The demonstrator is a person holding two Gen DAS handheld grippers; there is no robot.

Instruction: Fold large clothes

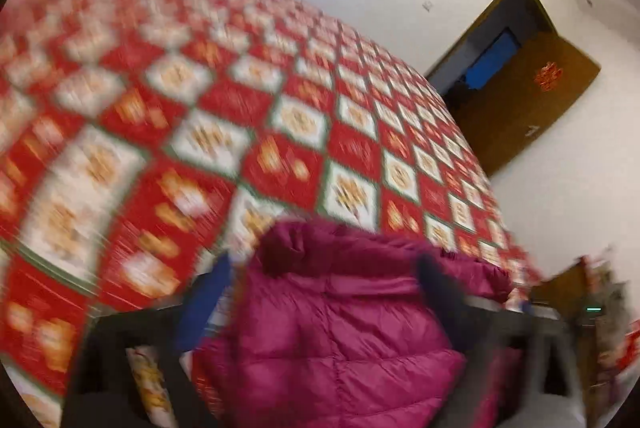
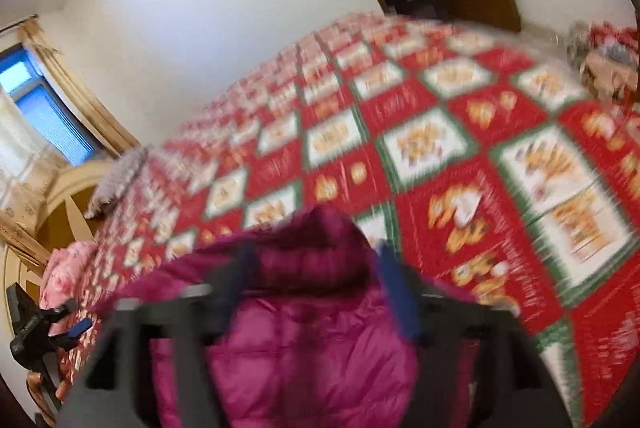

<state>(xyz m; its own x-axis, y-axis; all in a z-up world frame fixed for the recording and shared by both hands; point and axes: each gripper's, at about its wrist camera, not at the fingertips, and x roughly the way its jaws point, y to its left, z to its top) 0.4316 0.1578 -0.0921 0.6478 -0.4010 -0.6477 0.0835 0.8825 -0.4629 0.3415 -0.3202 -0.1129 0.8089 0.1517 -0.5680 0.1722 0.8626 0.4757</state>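
A magenta puffer jacket [image 1: 340, 328] lies on a bed with a red and white checked quilt [image 1: 280, 116], near its front edge. In the left wrist view my left gripper [image 1: 326, 284] is open, its blue-padded fingers [image 1: 216, 288] standing wide on either side of the jacket's hood end. The right wrist view shows the same jacket [image 2: 304, 348] bulging up between the wide-apart fingers [image 2: 396, 292] of my open right gripper [image 2: 318, 280]. Both views are blurred, so I cannot see whether the pads touch the fabric.
A brown door [image 1: 532, 88] stands open in the white wall beyond the bed. A window with tan curtains [image 2: 76, 92], a wooden headboard [image 2: 68, 196], a grey pillow [image 2: 116, 180] and pink bedding [image 2: 68, 268] are at the head end. A black tool with a blue pad [image 2: 44, 324] sits at the left edge.
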